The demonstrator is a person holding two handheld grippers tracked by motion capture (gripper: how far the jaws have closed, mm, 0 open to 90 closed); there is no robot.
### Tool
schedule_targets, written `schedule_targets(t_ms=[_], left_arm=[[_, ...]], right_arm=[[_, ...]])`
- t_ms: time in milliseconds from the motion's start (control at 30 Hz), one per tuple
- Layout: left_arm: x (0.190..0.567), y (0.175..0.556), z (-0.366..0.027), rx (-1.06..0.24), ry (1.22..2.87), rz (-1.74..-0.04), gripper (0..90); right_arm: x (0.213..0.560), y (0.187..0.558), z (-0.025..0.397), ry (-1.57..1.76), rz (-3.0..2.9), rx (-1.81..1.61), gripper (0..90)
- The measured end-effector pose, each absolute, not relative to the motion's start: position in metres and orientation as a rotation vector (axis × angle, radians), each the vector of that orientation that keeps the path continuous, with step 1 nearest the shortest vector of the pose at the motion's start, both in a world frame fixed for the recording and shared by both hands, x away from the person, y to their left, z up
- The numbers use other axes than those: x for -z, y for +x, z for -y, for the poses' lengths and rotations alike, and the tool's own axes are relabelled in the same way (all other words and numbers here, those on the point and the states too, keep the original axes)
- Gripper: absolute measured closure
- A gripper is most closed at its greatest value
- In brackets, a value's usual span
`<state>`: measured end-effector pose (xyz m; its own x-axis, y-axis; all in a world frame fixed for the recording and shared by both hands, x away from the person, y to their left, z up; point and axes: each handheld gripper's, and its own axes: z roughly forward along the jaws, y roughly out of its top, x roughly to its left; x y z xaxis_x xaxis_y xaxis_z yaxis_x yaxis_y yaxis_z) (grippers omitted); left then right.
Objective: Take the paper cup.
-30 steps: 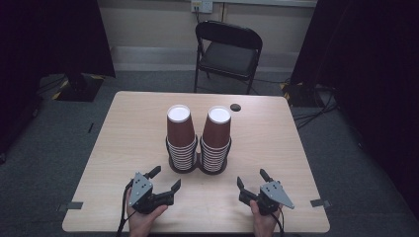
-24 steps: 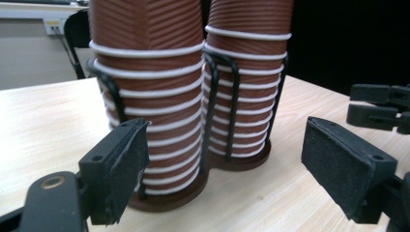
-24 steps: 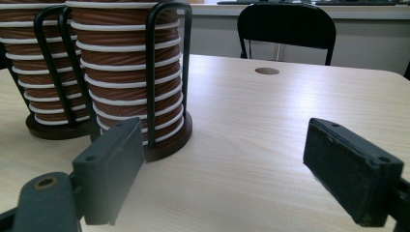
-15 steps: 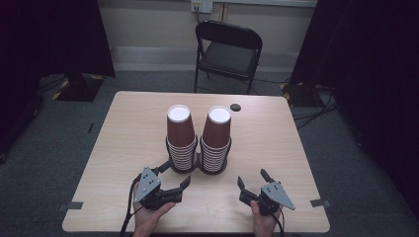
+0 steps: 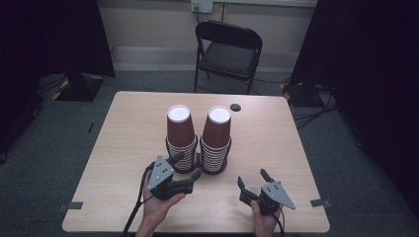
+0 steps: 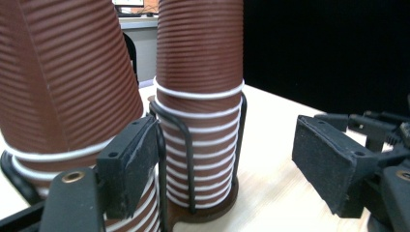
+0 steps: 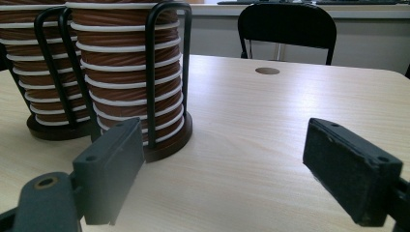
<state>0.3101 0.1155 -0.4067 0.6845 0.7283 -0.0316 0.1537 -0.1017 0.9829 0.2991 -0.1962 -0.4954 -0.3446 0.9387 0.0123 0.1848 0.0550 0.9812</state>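
Note:
Two stacks of upturned brown ribbed paper cups stand at the table's middle, each in a black wire holder: the left stack [image 5: 179, 132] and the right stack [image 5: 216, 134]. My left gripper [image 5: 188, 166] is open, right in front of the holders, its far fingertip close against the left holder's front. Its own view has the left stack [image 6: 63, 96] behind one jaw and the right stack [image 6: 200, 72] between the open jaws of the left gripper [image 6: 227, 164]. My right gripper [image 5: 252, 177] rests open near the front edge, right of the stacks. The right gripper [image 7: 222, 179] holds nothing, and the nearer stack [image 7: 130, 72] stands to its front left.
The wooden table [image 5: 133, 113] has a small black grommet [image 5: 235, 107] behind the right stack. A black folding chair [image 5: 228, 47] stands beyond the far edge. Bare tabletop lies left, right and behind the holders. Dark curtains flank the room.
My left gripper has moved forward and to the right, up to the front of the cup holders. The right gripper and the stacks have stayed put.

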Motion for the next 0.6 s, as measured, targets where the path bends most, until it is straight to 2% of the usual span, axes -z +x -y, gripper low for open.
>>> schedule_targets(t_ms=[200,333,400,600], left_arm=[[0.396,0.314,-0.109,-0.594,1.641,-0.697,22.7],[0.388,0.316,-0.107,-0.548,1.648,-0.687,22.4],[0.383,0.314,-0.105,-0.597,1.651,-0.683,22.3],[0.375,0.322,-0.101,-0.615,1.655,-0.671,21.6]], right_arm=[[0.495,0.299,0.197,1.149,-1.622,-1.350,13.8],[0.495,0.299,0.196,1.147,-1.625,-1.348,14.0],[0.495,0.300,0.196,1.150,-1.631,-1.348,14.1],[0.495,0.300,0.196,1.152,-1.636,-1.343,14.5]])
